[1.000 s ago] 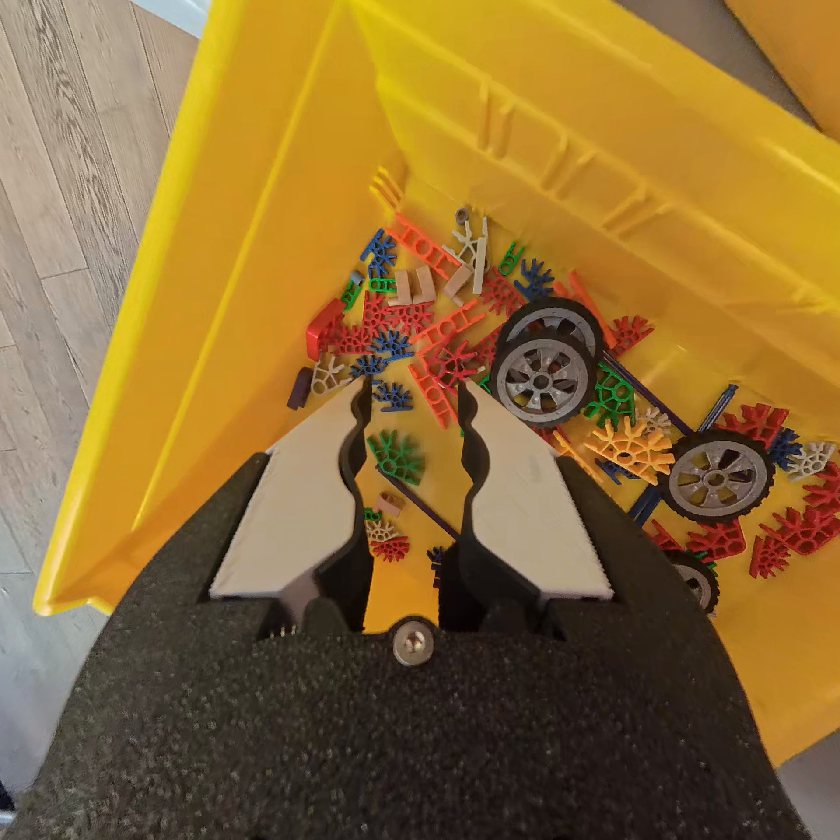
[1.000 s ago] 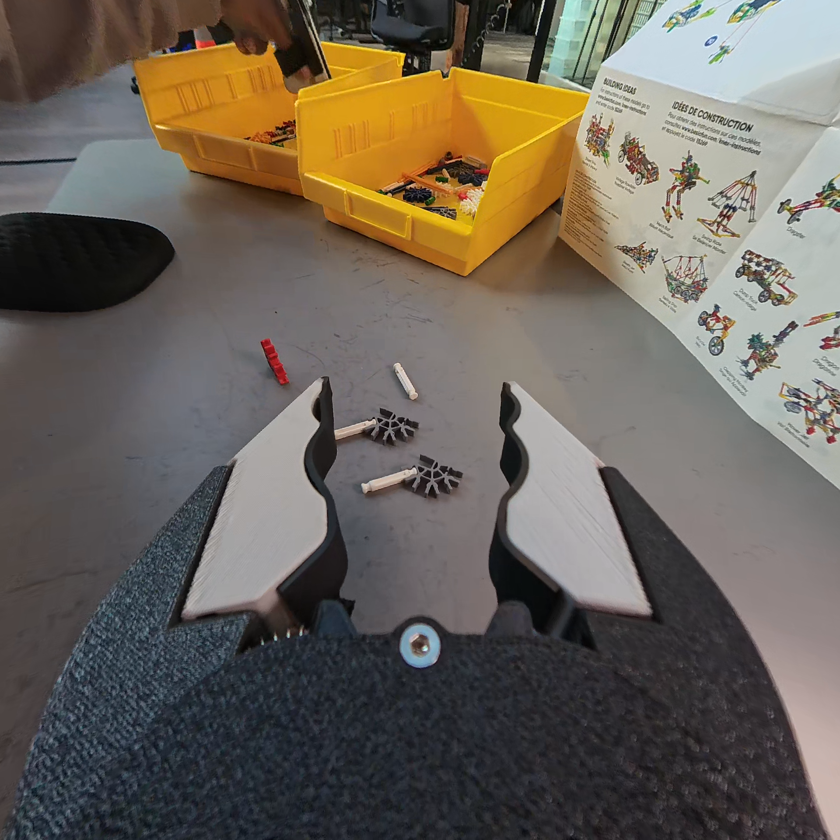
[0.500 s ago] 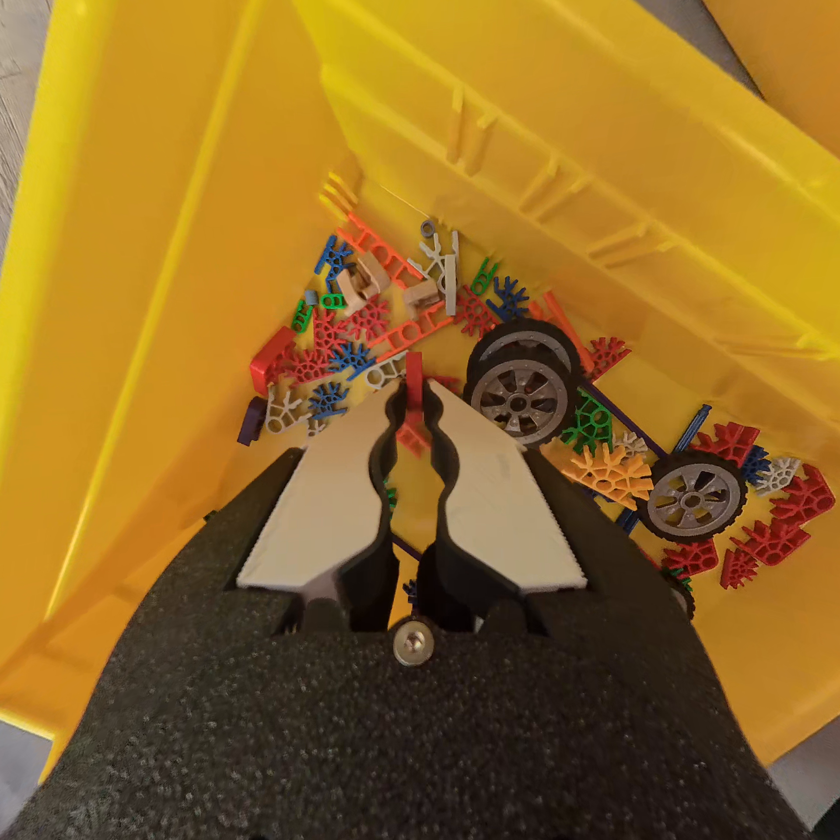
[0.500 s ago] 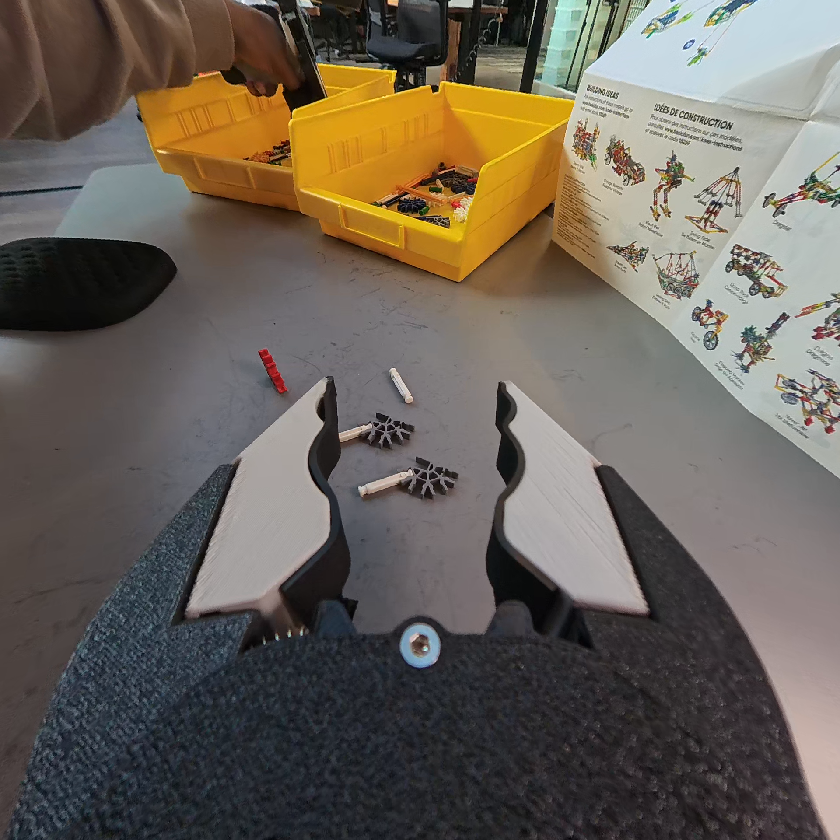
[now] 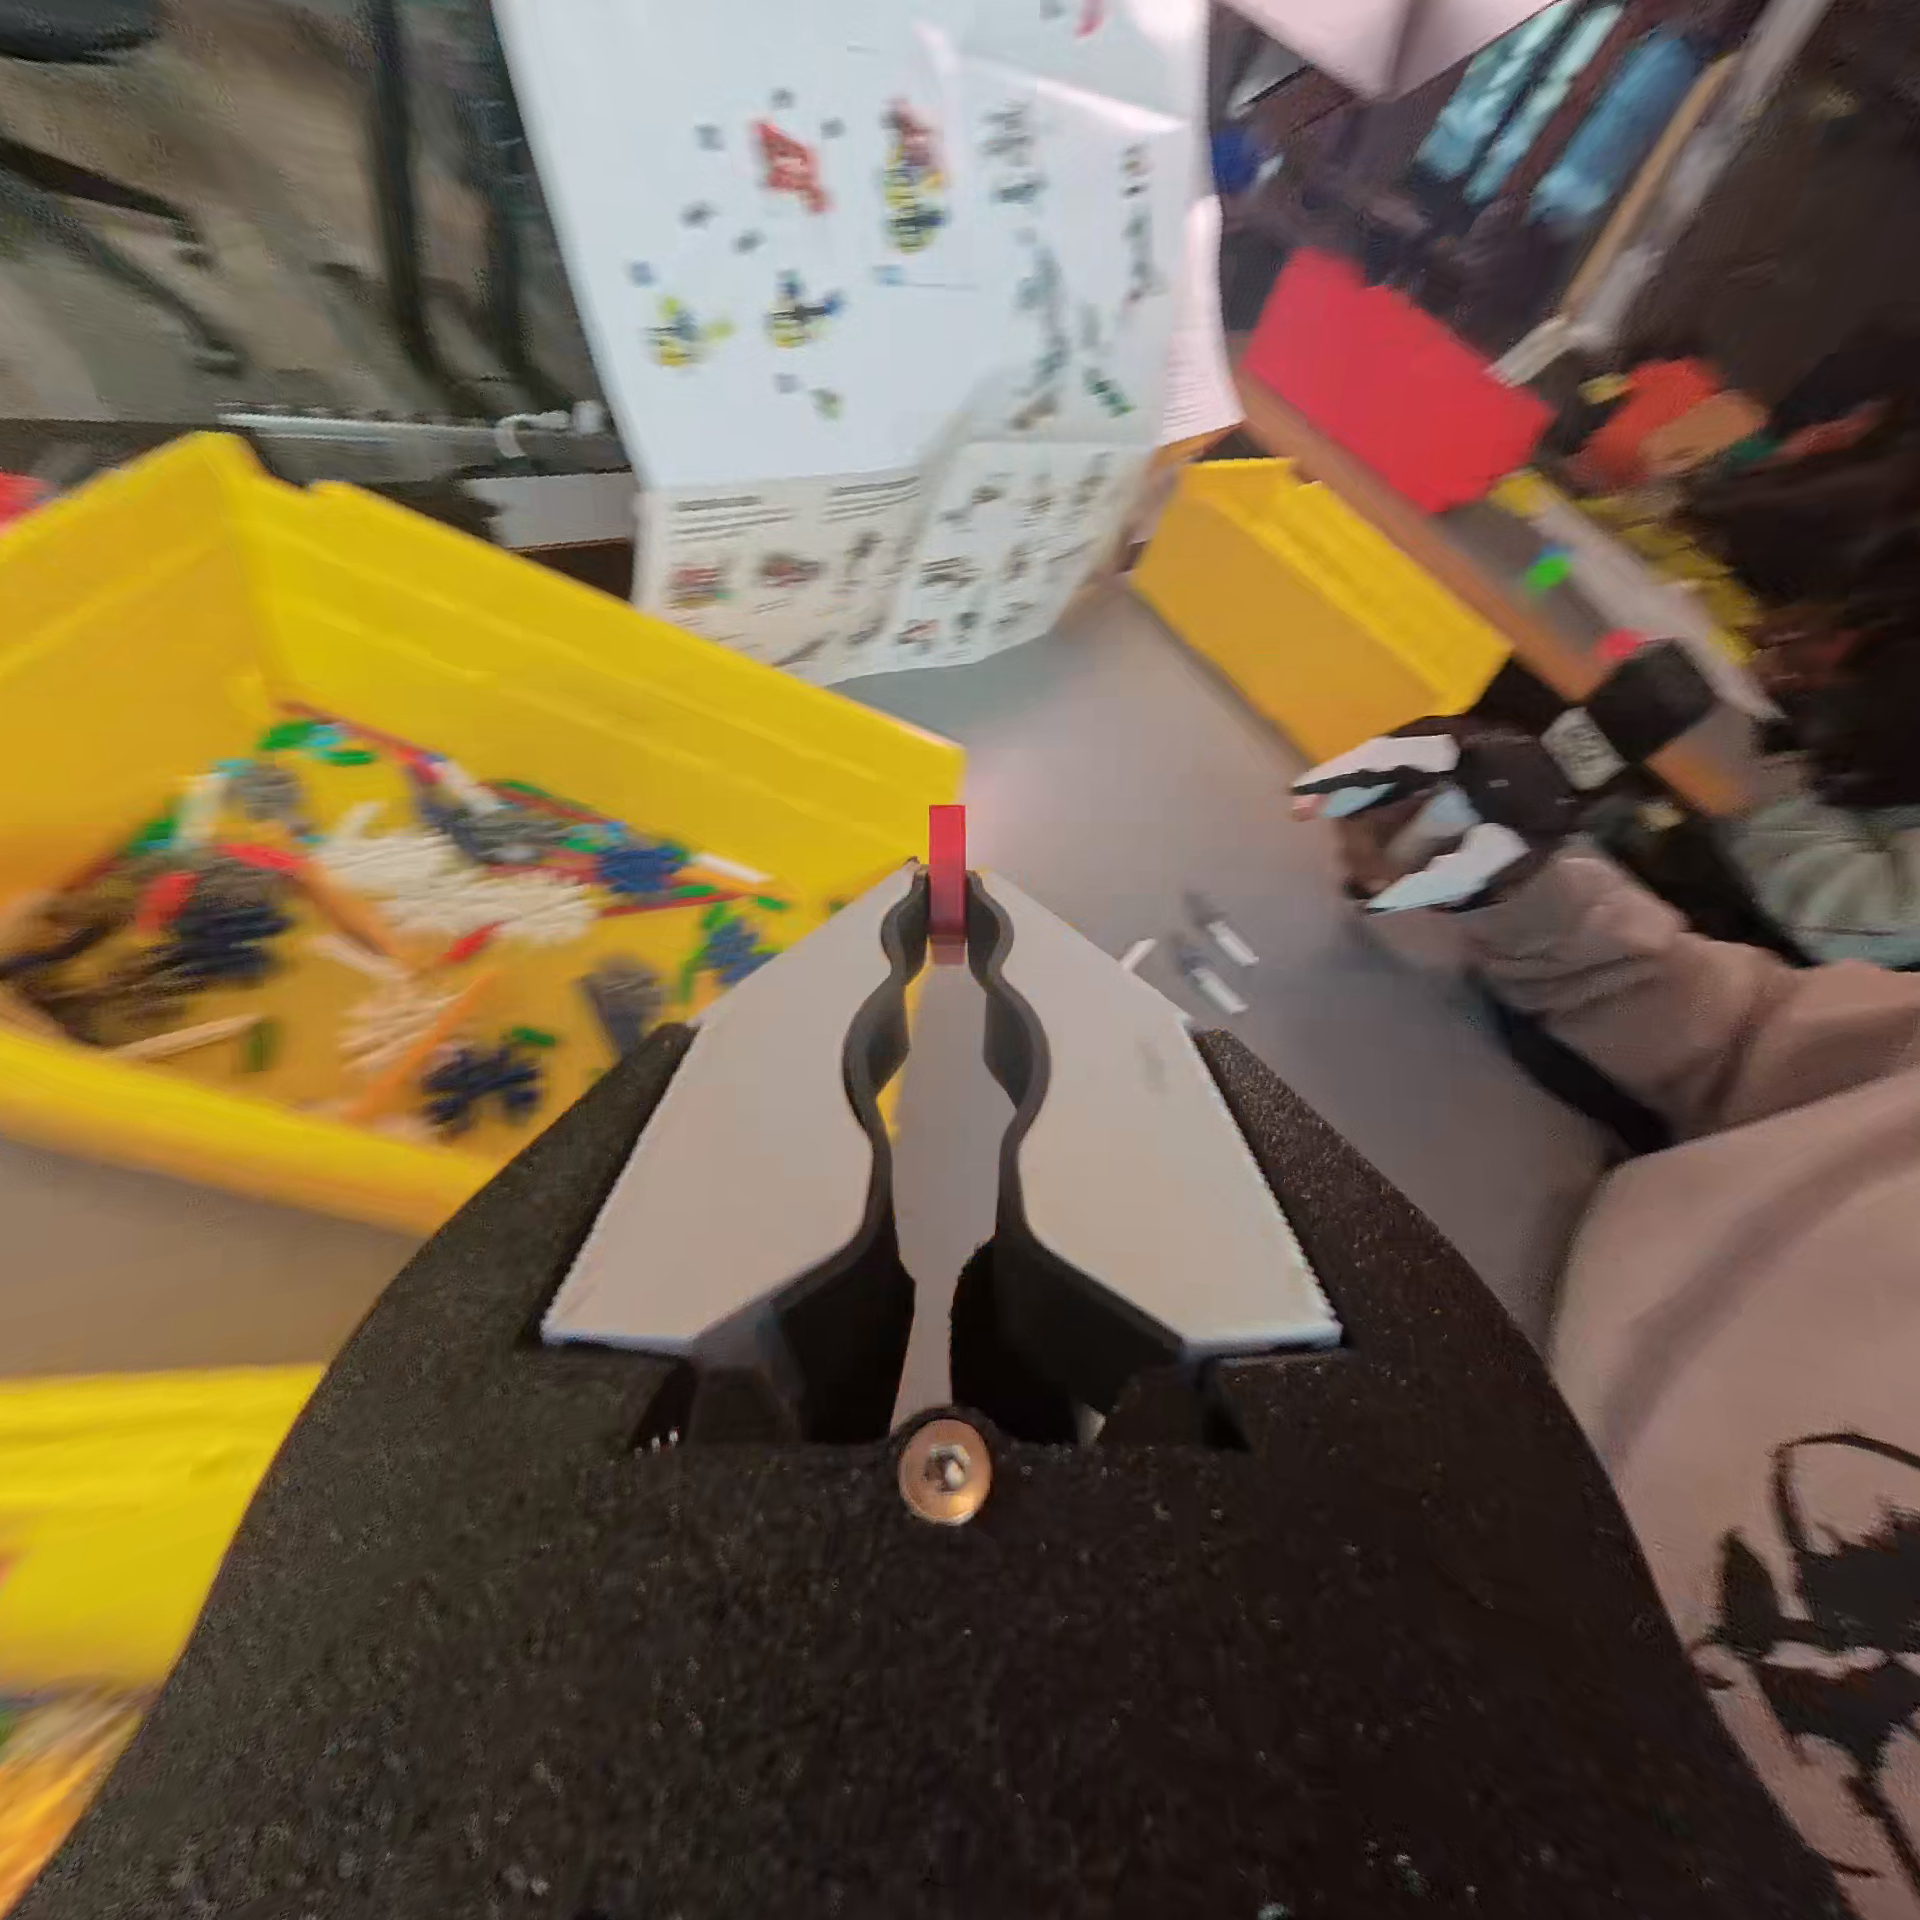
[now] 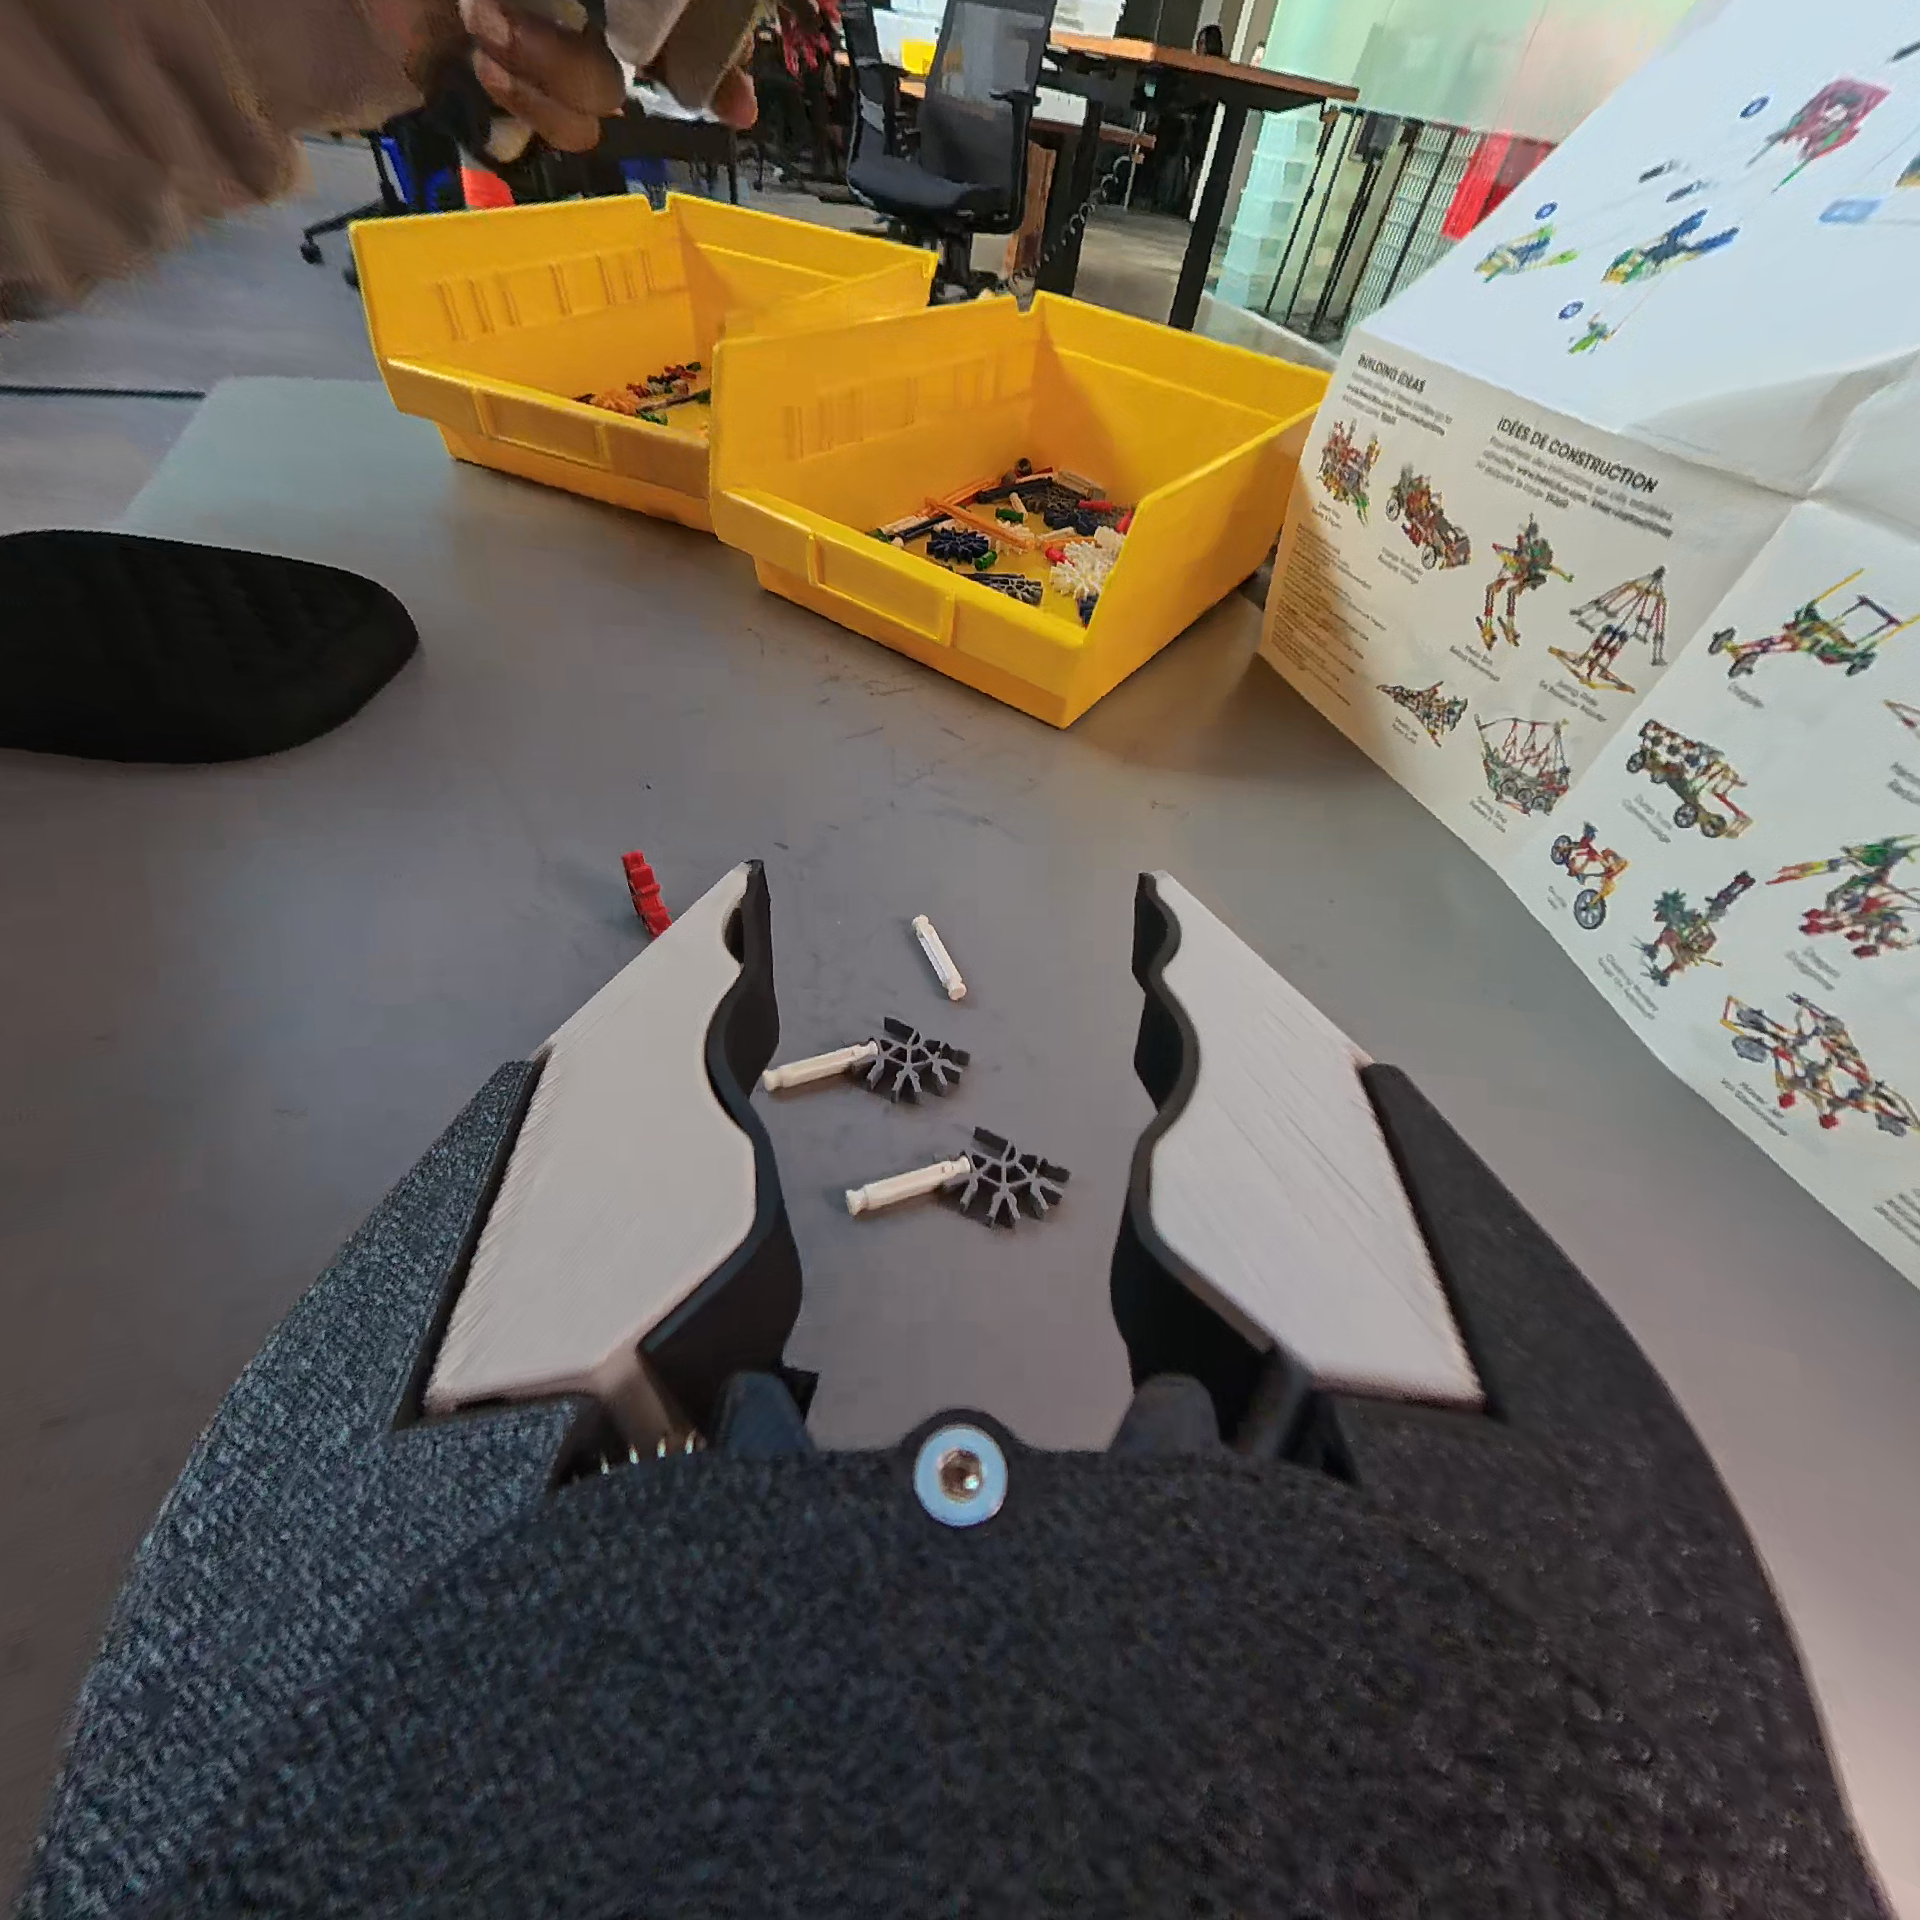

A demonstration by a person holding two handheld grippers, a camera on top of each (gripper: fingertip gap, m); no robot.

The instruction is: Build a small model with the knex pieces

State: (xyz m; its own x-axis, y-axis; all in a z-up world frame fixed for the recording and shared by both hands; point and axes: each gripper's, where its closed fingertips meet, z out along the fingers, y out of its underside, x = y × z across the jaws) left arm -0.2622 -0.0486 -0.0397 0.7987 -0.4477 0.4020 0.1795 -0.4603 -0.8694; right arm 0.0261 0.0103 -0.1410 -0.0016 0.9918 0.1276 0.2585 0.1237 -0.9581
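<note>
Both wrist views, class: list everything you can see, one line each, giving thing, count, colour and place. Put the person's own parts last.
Bins: two in the right wrist view, yellow, side by side at the far part of the table, loose building pieces inside.
Table: one, grey.
Connectors with rods: two, dark grey with a white rod each, on the table between the right jaws.
Loose rod: one, white, beyond them.
Red piece on table: one, by the left fingertip.
Instruction sheet: one, white, printed, standing at the right.
Black pad: one, at the left.
Office chairs: black, behind the table.
Held red piece: one, upright.
Left gripper: shut on it.
Right gripper: open, over the table.
</note>
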